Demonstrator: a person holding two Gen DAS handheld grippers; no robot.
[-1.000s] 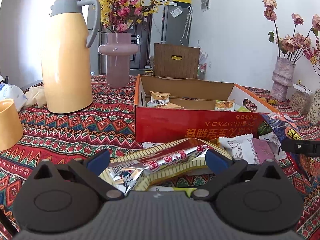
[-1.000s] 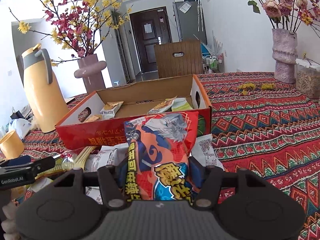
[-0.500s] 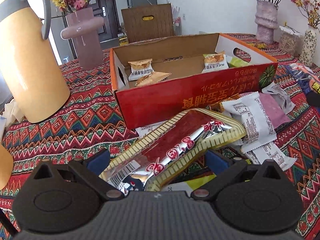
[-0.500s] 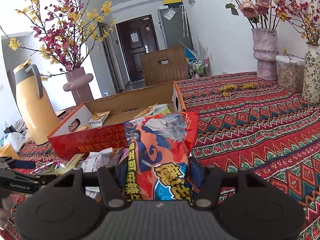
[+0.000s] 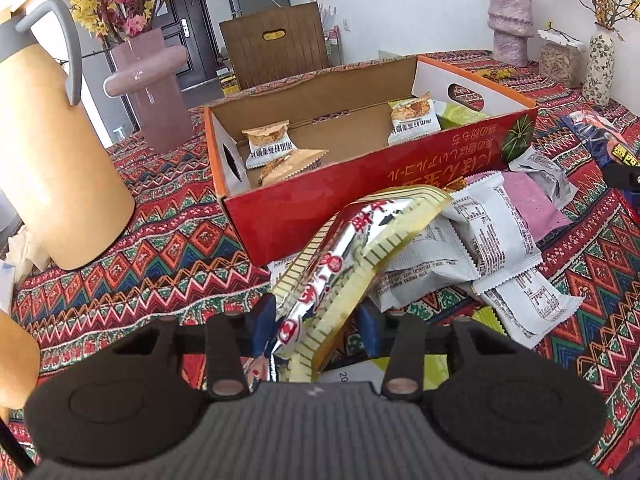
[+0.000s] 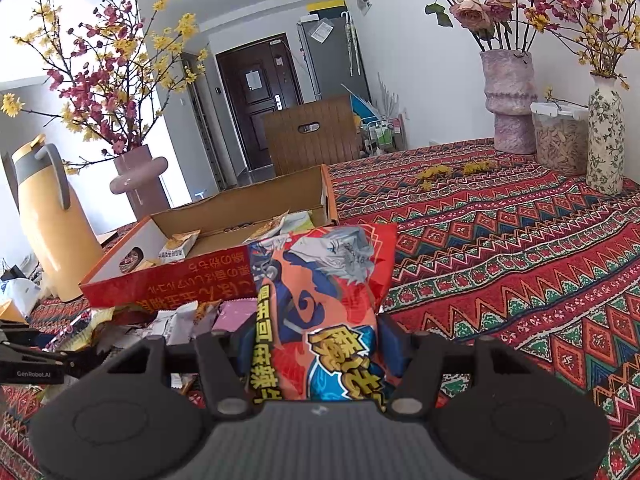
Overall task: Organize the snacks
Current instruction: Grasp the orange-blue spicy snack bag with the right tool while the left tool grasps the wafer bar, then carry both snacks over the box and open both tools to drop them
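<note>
My left gripper [image 5: 316, 328] is closing its jaws on a long red, silver and yellow snack pack [image 5: 360, 248]. The pack sits between the blue pads, buckled and tilted up toward the red cardboard box [image 5: 360, 184]. A few small packets [image 5: 268, 144] lie inside the box. In the right wrist view my right gripper [image 6: 316, 344] is shut on an orange and blue snack bag [image 6: 324, 280], held upright in front of the box's [image 6: 172, 284] right end. Loose white and pink packets [image 5: 492, 232] are heaped before the box.
A yellow thermos jug [image 5: 52, 160] and a pink vase [image 5: 156, 92] stand left of the box, an orange cup [image 5: 16, 360] at the near left. Vases [image 6: 508, 108] and a clear jar [image 6: 560, 136] stand at the far right on the patterned tablecloth [image 6: 520, 260].
The left jaws have come in from wide apart onto the long pack, which now buckles upward; the view rolled and tipped down. The right gripper drifted sideways with its bag still held.
</note>
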